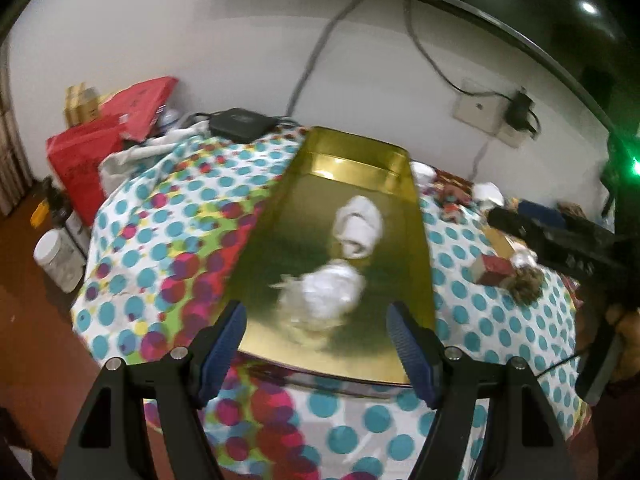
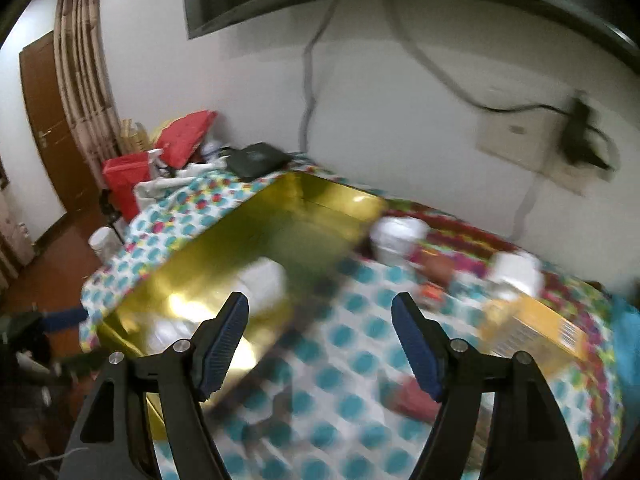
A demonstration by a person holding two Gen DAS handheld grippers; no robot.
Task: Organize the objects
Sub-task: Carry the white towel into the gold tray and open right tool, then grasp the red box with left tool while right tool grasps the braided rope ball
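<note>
A gold metal tray (image 1: 352,164) lies on a table under a dotted cloth (image 1: 168,240). Inside it are a rolled white cloth (image 1: 360,226) and, nearer, a crumpled white bundle (image 1: 328,292). My left gripper (image 1: 316,332) hangs open over the tray's near end, and nothing is between its fingers. In the right wrist view the tray (image 2: 320,196) is at the left, its white contents (image 2: 264,280) blurred. My right gripper (image 2: 320,328) is open above the dotted cloth (image 2: 352,360), just right of the tray, and holds nothing. A small red thing (image 2: 412,396) lies by its right finger.
Two white cups (image 2: 396,236) (image 2: 516,268) and a yellow box (image 2: 532,332) stand right of the tray. A small red box (image 1: 492,270) and a brown fuzzy thing (image 1: 528,284) lie there too. A black box (image 1: 244,122) and red bags (image 1: 120,128) sit at the back left.
</note>
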